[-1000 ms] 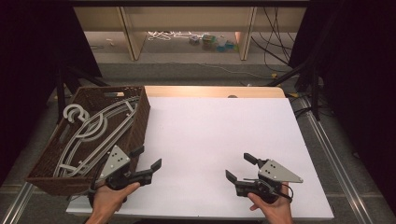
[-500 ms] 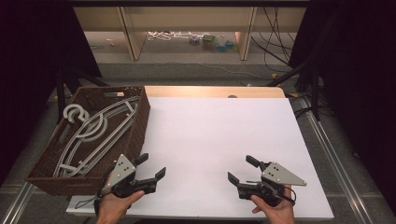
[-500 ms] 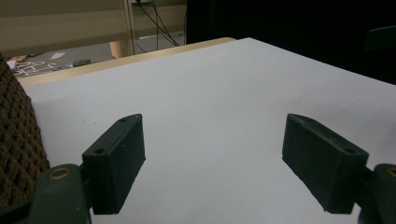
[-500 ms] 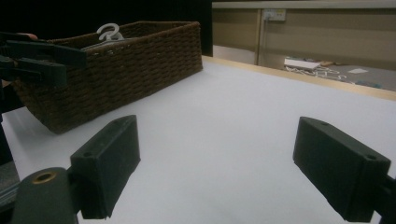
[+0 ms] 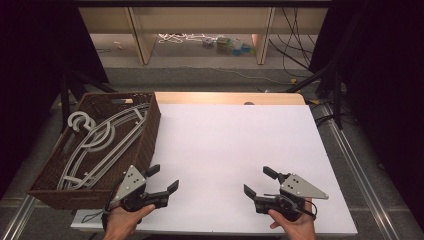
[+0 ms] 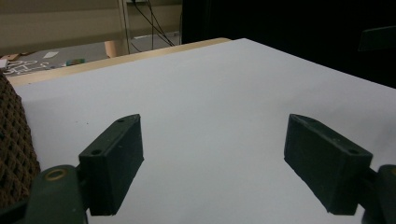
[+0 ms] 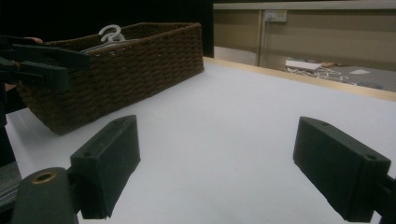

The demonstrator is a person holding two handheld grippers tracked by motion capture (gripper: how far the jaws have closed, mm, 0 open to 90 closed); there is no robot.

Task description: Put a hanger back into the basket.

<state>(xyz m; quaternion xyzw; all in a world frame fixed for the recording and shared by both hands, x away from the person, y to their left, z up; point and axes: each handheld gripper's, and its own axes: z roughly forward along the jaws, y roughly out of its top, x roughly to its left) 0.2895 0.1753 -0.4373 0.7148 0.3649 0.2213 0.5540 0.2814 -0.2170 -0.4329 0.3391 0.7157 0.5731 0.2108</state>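
A broad white rectangular table [image 5: 235, 150] is seen from the high view, with a dark brown woven wicker basket [image 5: 148, 131] set at its left edge. Inside the basket, several pale grey plastic clothes hangers [image 5: 97, 142] are stacked, their hooks pointing toward the far left corner. The black two-jaw left gripper [image 5: 162, 179] is held low at the near left of the table, just beside the basket's near right corner, with its jaws spread wide and nothing between them. The black two-jaw right gripper [image 5: 256, 181] is held at the near right, well apart from the left one, jaws likewise spread and empty. In the left gripper view, the left gripper [image 6: 212, 161] is seen open over bare white surface, the basket's weave [image 6: 14, 149] at the left edge. In the right gripper view, the right gripper [image 7: 215, 163] is seen parted, with the basket [image 7: 121, 70] beyond and a hanger hook [image 7: 111, 32] above its rim.
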